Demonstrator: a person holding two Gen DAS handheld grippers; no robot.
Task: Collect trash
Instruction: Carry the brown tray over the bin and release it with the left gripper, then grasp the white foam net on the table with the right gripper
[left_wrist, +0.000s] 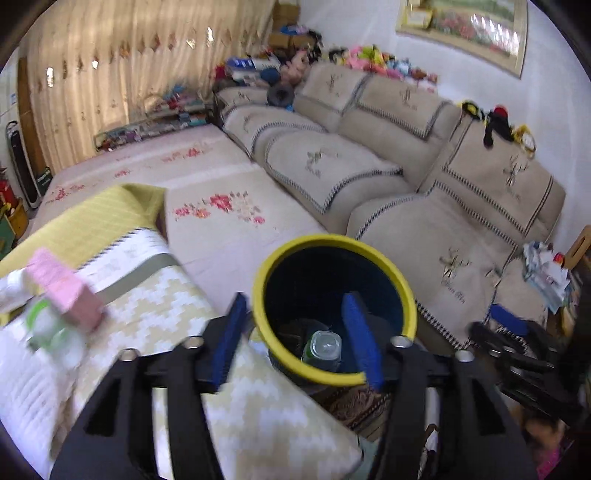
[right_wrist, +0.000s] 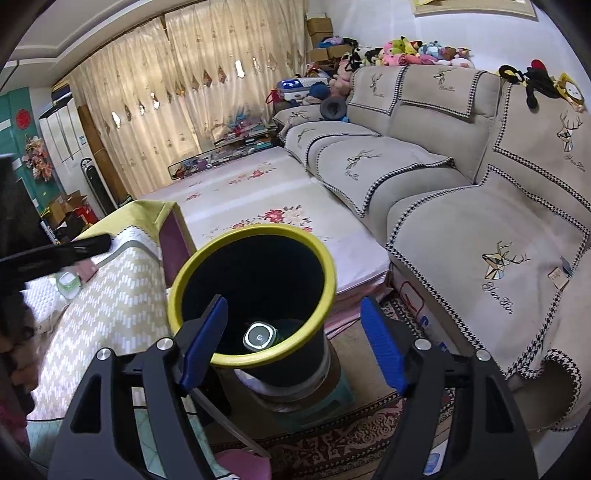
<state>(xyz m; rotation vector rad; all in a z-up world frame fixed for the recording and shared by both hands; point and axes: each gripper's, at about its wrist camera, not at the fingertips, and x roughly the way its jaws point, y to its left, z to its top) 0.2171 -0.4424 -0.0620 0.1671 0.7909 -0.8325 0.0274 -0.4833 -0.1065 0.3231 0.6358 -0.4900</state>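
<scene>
Both grippers hang over the bin (right_wrist: 251, 291), fingers wide apart and empty: left gripper (left_wrist: 299, 339), right gripper (right_wrist: 291, 347); a bottle (right_wrist: 259, 336) lies inside.

Trash bin (right_wrist: 255, 295): dark round bucket, yellow rim, upright on the floor between covered table at 9 o'clock and sofa at 3 o'clock. Clear plastic bottle (right_wrist: 259, 336) inside, at the bottom toward 6 o'clock, cap end facing up. Bin otherwise dark inside, contents unclear.
</scene>
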